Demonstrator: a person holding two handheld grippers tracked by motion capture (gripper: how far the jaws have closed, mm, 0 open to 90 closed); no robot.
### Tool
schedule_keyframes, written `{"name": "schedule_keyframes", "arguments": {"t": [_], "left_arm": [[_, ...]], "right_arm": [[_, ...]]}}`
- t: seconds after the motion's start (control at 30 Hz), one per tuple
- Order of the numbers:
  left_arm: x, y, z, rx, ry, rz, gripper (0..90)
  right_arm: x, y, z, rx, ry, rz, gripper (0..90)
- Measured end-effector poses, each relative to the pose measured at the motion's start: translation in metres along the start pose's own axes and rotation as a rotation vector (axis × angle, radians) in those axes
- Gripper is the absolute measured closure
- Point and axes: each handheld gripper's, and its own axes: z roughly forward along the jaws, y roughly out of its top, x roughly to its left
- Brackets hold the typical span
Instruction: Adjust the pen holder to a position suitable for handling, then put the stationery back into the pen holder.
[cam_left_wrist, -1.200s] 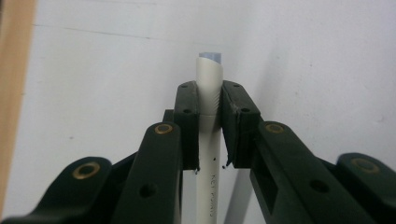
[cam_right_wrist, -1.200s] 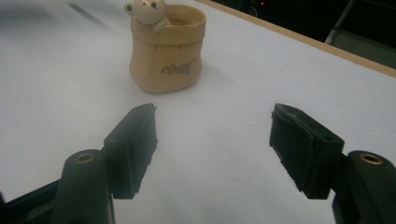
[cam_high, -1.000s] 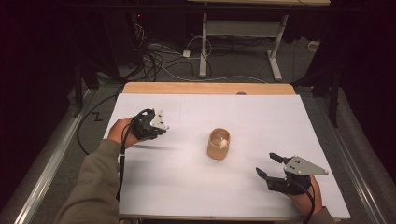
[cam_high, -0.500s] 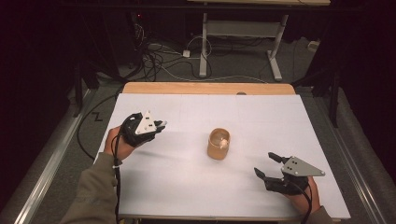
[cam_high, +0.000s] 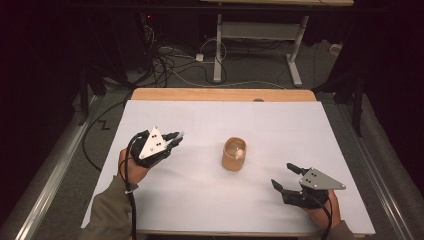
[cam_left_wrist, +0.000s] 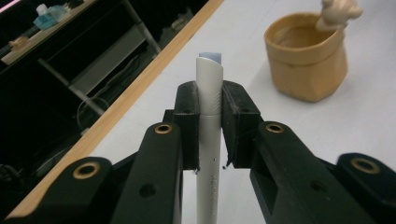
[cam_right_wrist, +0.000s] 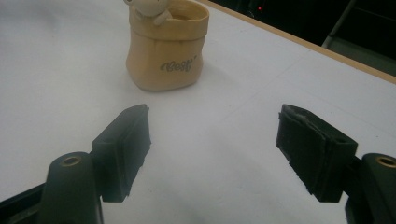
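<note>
Step in hand: carrying a pen (cam_left_wrist: 208, 116) to the cup (cam_high: 234, 154), which I take for a pen holder; the pen is lifted but not yet over the cup.
Left claw (cam_high: 175, 138): clamped on the pen, both pads (cam_left_wrist: 189, 123) pressing its white barrel (the grey-blue tip sticks out past the pads, pointing roughly toward the cup).
Pen: to the left of the cup and well apart from it in the high view, held above the tabletop (cam_high: 200, 200) and not touching it.
Cup: a tan, bag-shaped pot standing upright near the middle of the tabletop, with a small pale figure (cam_right_wrist: 148, 8) perched on its rim; its mouth looks free.
Right claw (cam_high: 285, 176): jaws apart with nothing between them, low over the tabletop, to the right of the cup and nearer the person (it points at the cup in the right gripper view (cam_right_wrist: 214, 140)).
Next move calls for: bringing the pen over the cup's mouth, tipping it toward upright, lowering one end inside, clear of the figure, then letting go.
Right claw's part: it looks placed to steady the cup, since a light pot may tip when the pen leans on its rim.
</note>
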Motion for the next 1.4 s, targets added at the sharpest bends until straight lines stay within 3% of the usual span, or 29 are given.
{"name": "schedule_keyframes", "arguments": {"t": [0.3, 0.47, 0.73, 1.1, 1.23, 1.4], "left_arm": [[-0.007, -0.001, 0.007, -0.087, -0.038, -0.068, 75.3], [-0.008, -0.002, 0.008, -0.155, -0.07, -0.136, 75.3], [-0.01, 0.006, 0.012, -0.23, -0.066, -0.186, 75.3], [-0.012, 0.034, 0.022, -0.35, -0.087, -0.221, 75.3], [-0.011, 0.047, 0.027, -0.413, -0.114, -0.248, 75.3], [-0.012, 0.061, 0.038, -0.452, -0.149, -0.266, 75.3]], "right_arm": [[0.0, -0.001, 0.002, -0.005, -0.012, -0.005, 26.3], [-0.001, -0.001, 0.001, -0.012, -0.015, 0.005, 26.3], [-0.001, -0.002, 0.002, -0.012, -0.014, 0.0, 25.6], [0.0, -0.002, 0.001, -0.019, -0.02, -0.005, 25.6], [0.001, -0.002, 0.0, -0.022, -0.024, -0.012, 25.5], [0.001, -0.002, -0.001, -0.026, -0.027, -0.013, 25.6]]}}
